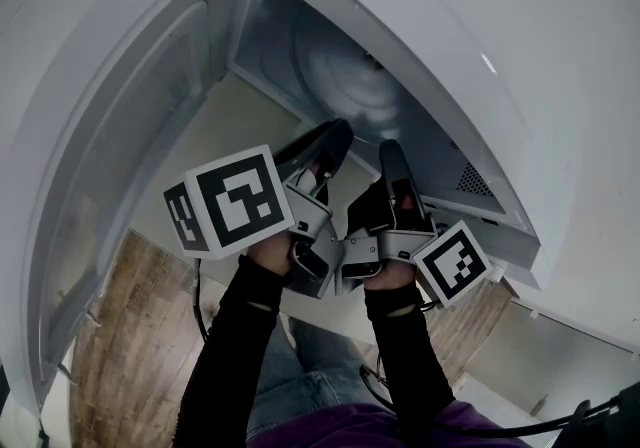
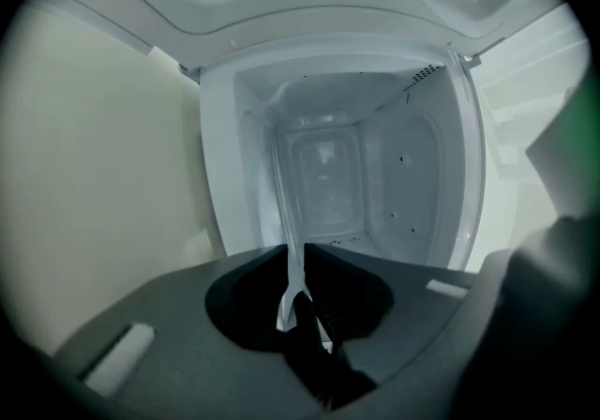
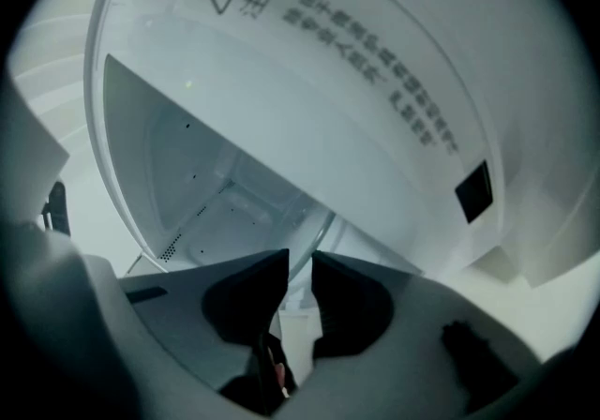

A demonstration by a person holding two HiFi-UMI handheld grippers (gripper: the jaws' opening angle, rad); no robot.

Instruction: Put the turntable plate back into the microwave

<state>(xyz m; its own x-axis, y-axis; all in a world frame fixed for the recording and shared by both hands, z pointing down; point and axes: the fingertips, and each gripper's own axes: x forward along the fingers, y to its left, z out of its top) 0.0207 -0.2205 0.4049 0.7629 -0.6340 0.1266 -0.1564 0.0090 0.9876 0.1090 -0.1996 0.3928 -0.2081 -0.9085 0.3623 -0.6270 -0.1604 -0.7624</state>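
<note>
The glass turntable plate [image 1: 345, 81] stands tilted in the mouth of the open white microwave [image 1: 470, 46]. My left gripper [image 1: 338, 131] is shut on the plate's near rim. In the left gripper view the plate [image 2: 284, 202] runs edge-on as a thin pale strip between the black jaws of that gripper [image 2: 292, 254]. My right gripper [image 1: 390, 151] is beside it, a little to the right, on the same rim. In the right gripper view the curved glass rim [image 3: 317, 238] passes between the jaws of the right gripper [image 3: 300, 263], which close on it.
The microwave door [image 1: 120, 136] hangs open at the left. The cavity [image 2: 375, 174] lies straight ahead of the left gripper. A warning label [image 3: 375, 43] shows on the white casing above. Below are a wooden floor [image 1: 130, 336] and the person's dark sleeves [image 1: 235, 346].
</note>
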